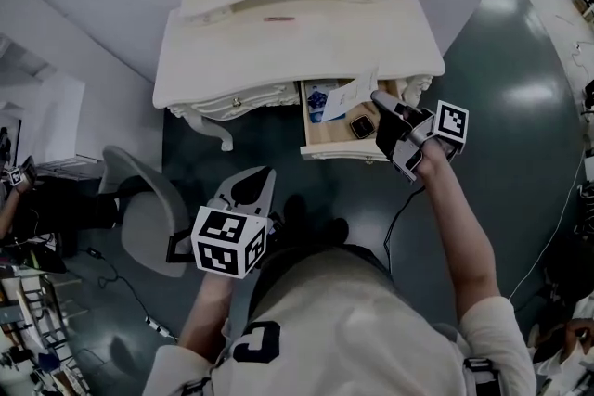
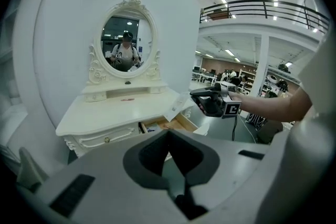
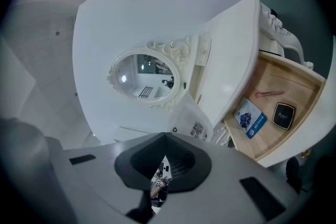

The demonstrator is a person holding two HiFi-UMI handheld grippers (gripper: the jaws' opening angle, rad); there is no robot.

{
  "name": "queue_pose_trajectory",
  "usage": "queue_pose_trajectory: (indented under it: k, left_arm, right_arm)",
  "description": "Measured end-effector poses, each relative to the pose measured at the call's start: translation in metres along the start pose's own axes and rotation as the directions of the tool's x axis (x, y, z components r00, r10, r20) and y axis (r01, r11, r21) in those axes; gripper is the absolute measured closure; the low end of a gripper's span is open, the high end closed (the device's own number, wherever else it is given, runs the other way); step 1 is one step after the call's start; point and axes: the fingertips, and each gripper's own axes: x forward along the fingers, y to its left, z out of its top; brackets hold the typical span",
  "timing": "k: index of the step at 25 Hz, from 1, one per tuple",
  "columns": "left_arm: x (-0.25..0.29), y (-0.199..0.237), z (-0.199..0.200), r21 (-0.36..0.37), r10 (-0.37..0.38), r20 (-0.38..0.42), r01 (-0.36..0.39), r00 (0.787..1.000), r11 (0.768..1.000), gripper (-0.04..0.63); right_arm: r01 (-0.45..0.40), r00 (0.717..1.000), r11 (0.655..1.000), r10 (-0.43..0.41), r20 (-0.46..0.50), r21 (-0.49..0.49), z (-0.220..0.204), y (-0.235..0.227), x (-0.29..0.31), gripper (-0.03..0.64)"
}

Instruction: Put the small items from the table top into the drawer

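White flat packet [image 1: 351, 95] with small black print and a recycling mark, thin as paper; pinched by one edge in the right claw [image 1: 379, 97], jaws closed tight on it; it hung over the open pale wooden drawer [image 1: 343, 151], by the front edge of the white carved dressing-table surface [image 1: 278, 51].

Right gripper view looked past the packet [image 3: 194, 122] into the drawer [image 3: 278, 78]; there lay a blue-and-white printed packet [image 3: 251, 118], a dark square case with a pale rim [image 3: 283, 116] and a slender pink item [image 3: 270, 94], each apart from the others; the pink item could not be made out in the head view; the oval mirror in its ornate white frame [image 3: 147, 78] stood tilted in this view.

Left gripper view showed the whole front instead: mirror [image 2: 127, 44], surface [image 2: 121, 110], a small reddish item [image 2: 127, 98] on the raised ledge, and the right claw from the side with the packet [image 2: 176, 108] hanging below its tips.

Right arm [image 1: 459, 218] stretched forward, forearm bare, claw about level; left claw [image 1: 264, 173] held back near the body, well apart from the table, angled downward; its jaws [image 2: 168, 134] met at the tips with nothing between them; a grey chair [image 1: 139, 209] stood to its left.
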Motion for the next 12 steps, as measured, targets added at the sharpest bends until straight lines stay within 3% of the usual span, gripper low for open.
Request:
queue_pose_trajectory:
  k: [12]
  left_arm:
    - [-0.006,0.013,-0.013,-0.024,0.022,-0.020,-0.022,1.000,0.999,0.538]
  right_arm:
    - [0.053,0.998,0.998,-0.052,-0.033,0.040,-0.017,-0.032,0.009,0.589]
